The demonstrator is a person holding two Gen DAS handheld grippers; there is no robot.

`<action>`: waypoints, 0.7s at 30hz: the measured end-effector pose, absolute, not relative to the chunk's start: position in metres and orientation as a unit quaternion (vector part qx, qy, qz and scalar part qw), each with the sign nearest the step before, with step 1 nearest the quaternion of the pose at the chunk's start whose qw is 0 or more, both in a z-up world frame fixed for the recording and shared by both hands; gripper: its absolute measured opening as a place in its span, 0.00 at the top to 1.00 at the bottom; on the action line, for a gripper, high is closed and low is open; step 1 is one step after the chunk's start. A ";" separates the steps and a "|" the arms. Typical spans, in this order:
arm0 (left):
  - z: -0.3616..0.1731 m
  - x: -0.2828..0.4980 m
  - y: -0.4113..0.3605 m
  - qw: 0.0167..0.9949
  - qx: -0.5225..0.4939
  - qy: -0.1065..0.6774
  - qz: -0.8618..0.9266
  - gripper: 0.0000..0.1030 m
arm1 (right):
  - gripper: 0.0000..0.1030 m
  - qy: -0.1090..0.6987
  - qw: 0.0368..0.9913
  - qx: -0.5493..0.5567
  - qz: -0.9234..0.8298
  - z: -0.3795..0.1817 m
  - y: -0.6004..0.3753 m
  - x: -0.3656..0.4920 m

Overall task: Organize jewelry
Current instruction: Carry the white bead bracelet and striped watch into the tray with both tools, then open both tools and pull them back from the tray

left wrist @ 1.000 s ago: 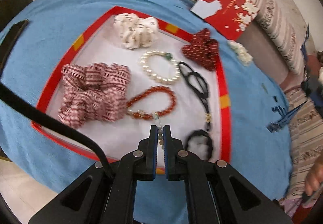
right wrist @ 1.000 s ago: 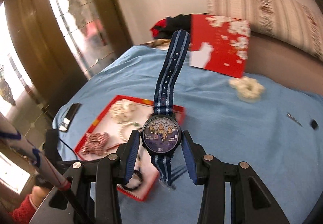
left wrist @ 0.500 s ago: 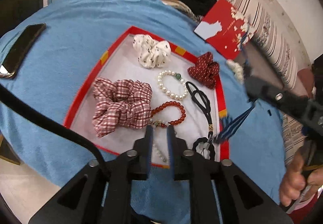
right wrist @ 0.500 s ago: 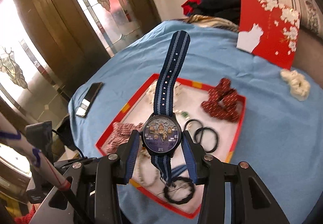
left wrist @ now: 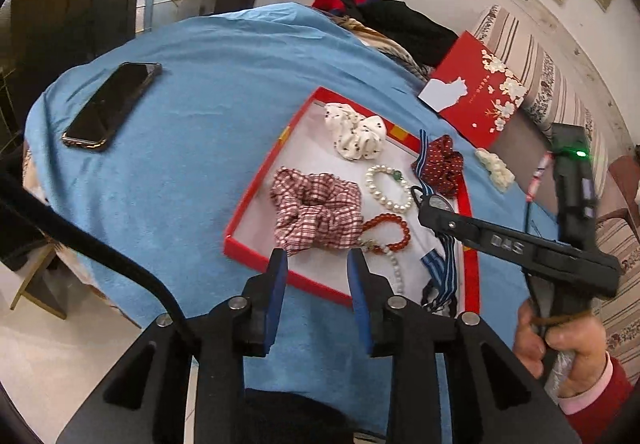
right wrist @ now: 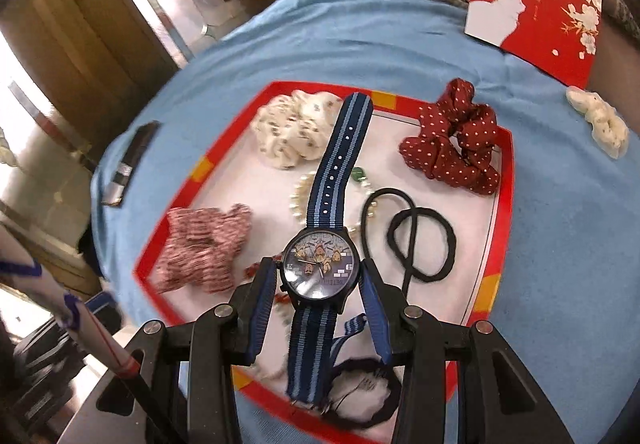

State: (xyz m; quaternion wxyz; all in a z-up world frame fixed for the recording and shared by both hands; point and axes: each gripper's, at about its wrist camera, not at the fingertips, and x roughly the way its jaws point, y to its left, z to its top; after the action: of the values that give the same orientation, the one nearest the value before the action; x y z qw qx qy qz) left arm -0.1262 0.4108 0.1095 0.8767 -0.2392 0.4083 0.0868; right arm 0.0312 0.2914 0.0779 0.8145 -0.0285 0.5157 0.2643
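A red-rimmed white tray [left wrist: 256, 212] [right wrist: 505, 180] on the blue cloth holds a plaid scrunchie [left wrist: 316, 214], a white dotted scrunchie [left wrist: 356, 134], a red dotted scrunchie [right wrist: 452, 148], a pearl bracelet [left wrist: 388, 188], a red bead bracelet [left wrist: 386, 232] and black hair ties [right wrist: 420, 240]. My right gripper [right wrist: 320, 280] is shut on a blue striped watch [right wrist: 318, 268] and holds it over the tray; it also shows in the left wrist view [left wrist: 430, 204]. My left gripper [left wrist: 318, 264] is open and empty above the tray's near edge.
A black phone [left wrist: 112, 104] lies on the cloth left of the tray. A red card with a white cat [left wrist: 476, 88] stands behind the tray. A small white scrunchie [right wrist: 600, 122] lies on the cloth to the right. Dark clothes [left wrist: 384, 12] lie at the back.
My left gripper has let go of the bead string, opened and pulled back from the tray. My right gripper has carried the watch over the tray.
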 end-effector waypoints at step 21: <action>0.114 -0.143 0.411 0.884 -0.230 0.388 0.123 0.60 | 0.44 0.500 0.836 -0.032 0.223 0.073 0.291 0.061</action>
State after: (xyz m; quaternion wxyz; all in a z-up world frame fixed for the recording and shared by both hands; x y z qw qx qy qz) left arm -0.1429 0.4111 0.1142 0.8837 -0.2304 0.3885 0.1227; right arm 0.0614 0.2912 0.0733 0.8362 -0.0320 0.4998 0.2234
